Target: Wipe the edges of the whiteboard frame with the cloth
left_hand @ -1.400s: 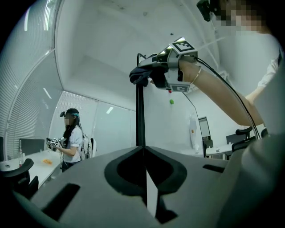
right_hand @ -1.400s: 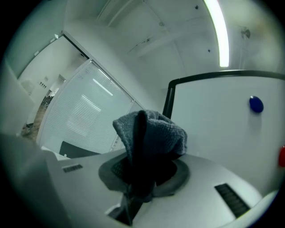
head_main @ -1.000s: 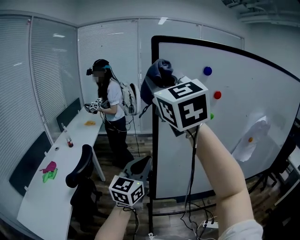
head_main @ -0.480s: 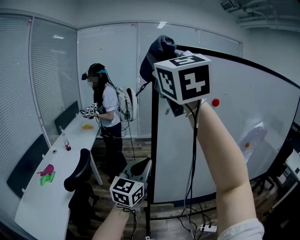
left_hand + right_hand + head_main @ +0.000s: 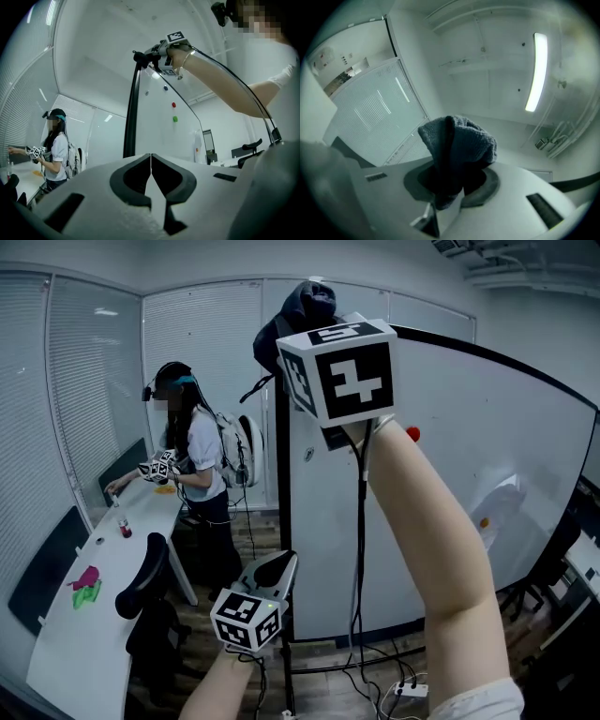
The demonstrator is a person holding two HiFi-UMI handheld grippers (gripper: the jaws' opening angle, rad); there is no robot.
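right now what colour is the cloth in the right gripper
Dark blue-grey cloth; the right gripper view shows it best.

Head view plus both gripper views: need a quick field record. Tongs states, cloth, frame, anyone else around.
right tongs: shut on cloth
cloth position: high up, at the top left corner of the whiteboard frame
left tongs: shut, nothing between them, held low
bystander: person standing at the desk, left of the board

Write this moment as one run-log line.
right gripper: shut on cloth | cloth: at whiteboard frame top corner | left gripper: shut, empty, low
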